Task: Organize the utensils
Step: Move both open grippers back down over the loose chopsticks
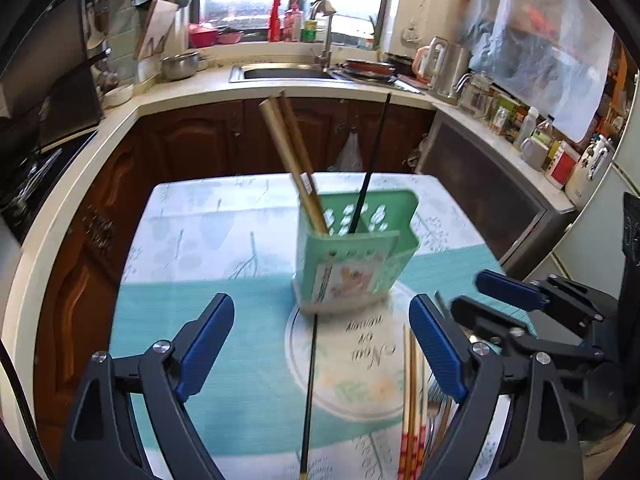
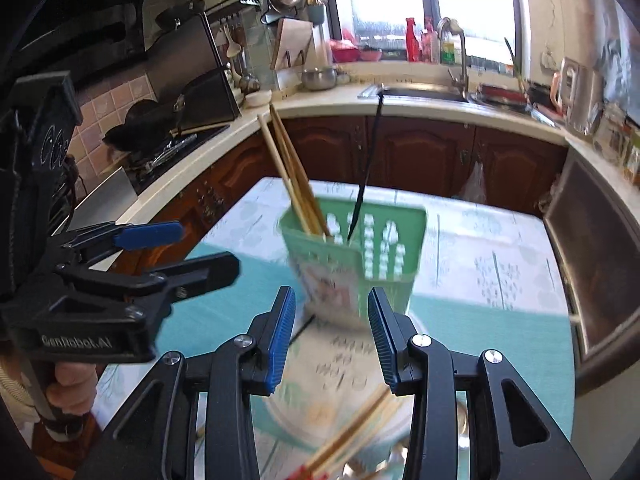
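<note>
At the frame's centre we see the green perforated plastic utensil holder [image 1: 356,248] on the table, two tan wooden chopsticks [image 1: 294,164] leaning upper-left and one black chopstick [image 1: 370,168] nearly upright. Its mate, the loose black chopstick [image 1: 310,392], lies lengthwise toward the lower edge, tip touching the holder's base. Our left gripper [image 1: 320,344] gapes wide, empty; our right gripper [image 2: 332,336] stands half-open, empty. We should pinch that stick mid-shaft, squarely.

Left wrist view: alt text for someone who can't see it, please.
The open left tool hovers over a table with a green holder containing two wooden chopsticks and a black one. More chopsticks lie on a plate; the right tool enters at right.
</note>
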Available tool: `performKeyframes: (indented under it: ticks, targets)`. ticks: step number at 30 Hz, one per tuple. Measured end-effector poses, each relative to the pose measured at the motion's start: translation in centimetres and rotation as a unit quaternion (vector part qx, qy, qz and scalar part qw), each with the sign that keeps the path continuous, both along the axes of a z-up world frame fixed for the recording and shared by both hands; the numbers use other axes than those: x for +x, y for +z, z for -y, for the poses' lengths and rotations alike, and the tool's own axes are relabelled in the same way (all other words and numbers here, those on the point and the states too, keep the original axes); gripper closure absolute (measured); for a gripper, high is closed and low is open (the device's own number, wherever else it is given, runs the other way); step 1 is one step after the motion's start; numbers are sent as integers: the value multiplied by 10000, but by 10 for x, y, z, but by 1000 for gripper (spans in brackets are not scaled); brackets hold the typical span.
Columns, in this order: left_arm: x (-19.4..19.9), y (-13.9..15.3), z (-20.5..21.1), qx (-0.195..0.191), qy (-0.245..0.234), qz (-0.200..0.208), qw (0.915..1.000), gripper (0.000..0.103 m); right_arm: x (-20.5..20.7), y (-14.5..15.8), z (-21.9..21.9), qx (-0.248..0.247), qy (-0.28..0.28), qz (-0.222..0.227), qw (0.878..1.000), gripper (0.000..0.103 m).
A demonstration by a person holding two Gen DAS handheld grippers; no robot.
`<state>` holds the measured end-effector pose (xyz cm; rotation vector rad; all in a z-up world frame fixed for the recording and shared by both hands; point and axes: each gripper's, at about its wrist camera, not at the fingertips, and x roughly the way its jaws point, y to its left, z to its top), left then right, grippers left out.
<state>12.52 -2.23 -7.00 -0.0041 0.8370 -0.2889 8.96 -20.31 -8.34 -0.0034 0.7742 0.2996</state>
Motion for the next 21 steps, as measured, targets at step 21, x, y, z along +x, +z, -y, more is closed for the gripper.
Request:
performKeyframes:
  ticks: [21]
  targets:
    - [-17, -72, 3, 781, -186, -1495, 9855, 3, -59, -87, 39, 936, -531, -2765, 9550, 84]
